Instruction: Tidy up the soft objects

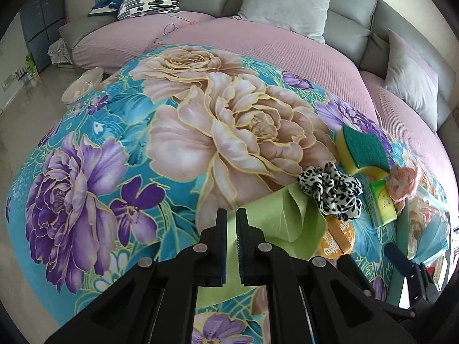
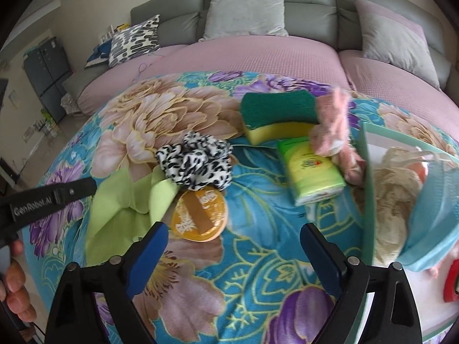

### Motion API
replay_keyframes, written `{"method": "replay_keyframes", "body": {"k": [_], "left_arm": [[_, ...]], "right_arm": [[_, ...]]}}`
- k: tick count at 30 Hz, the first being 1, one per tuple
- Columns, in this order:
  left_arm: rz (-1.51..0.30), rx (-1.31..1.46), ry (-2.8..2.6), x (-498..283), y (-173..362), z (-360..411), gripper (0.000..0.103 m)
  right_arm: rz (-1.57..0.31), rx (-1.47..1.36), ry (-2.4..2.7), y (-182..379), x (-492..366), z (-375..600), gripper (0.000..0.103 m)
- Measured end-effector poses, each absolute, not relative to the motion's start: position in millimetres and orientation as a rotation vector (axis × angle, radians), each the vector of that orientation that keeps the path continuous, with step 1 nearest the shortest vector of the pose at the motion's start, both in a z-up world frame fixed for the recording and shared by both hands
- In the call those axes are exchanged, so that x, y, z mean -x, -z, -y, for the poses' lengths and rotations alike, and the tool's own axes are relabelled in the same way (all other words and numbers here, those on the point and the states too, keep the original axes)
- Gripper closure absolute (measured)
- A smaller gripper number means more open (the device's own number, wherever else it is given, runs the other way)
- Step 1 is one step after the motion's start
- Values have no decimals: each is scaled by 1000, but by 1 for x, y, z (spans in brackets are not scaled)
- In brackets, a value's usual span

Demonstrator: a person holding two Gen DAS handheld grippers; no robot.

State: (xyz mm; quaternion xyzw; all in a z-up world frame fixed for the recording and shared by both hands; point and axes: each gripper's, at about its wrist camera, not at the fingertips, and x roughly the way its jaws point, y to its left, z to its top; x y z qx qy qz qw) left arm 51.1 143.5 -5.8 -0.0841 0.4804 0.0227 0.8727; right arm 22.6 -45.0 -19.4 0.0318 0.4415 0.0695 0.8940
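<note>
On the floral blanket point(image 1: 183, 143) lie a light green cloth point(image 1: 275, 220) point(image 2: 123, 212), a black-and-white scrunchie point(image 1: 330, 192) point(image 2: 195, 163), an orange round puff point(image 1: 337, 239) point(image 2: 199, 216), a yellow-green sponge point(image 1: 363, 150) point(image 2: 278, 114), a green tissue pack point(image 1: 383, 206) point(image 2: 312, 169) and a pink fluffy thing point(image 1: 403, 182) point(image 2: 334, 126). My left gripper point(image 1: 231, 215) is shut, its tips just over the green cloth's left edge; I cannot tell whether it pinches the cloth. My right gripper point(image 2: 233, 236) is open and empty, just in front of the puff.
A teal bin point(image 2: 368, 189) point(image 1: 401, 229) at the right holds a cream lacy fabric point(image 2: 393, 189) and a light blue item point(image 2: 433, 220). A red thing point(image 2: 451, 281) lies at the far right. A clear bowl point(image 1: 83, 84) sits at the blanket's far left. Behind stands a sofa point(image 2: 309, 17) with cushions.
</note>
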Motion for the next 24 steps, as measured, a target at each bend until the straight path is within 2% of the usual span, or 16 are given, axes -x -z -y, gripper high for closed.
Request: {"method": "replay_keyframes", "body": {"k": [7, 16, 17, 19, 21, 24], "left_arm": [[-1035, 202, -37, -55, 14, -149, 97], [-1089, 233, -41, -61, 30, -153, 95], [-1092, 231, -43, -61, 31, -154, 92], [-1093, 221, -50, -62, 32, -153, 78], [-1090, 217, -53, -62, 32, -154, 54], [-1089, 217, -49, -63, 32, -154, 48]], "right_arm": [[-939, -36, -153, 28, -28, 35, 18], [-953, 0, -167, 35, -33, 23, 20], [-954, 4, -167, 36, -34, 21, 21], [-953, 16, -165, 37, -35, 19, 21], [-954, 27, -161, 38, -36, 17, 22], [-949, 30, -153, 38, -36, 16, 29]]}}
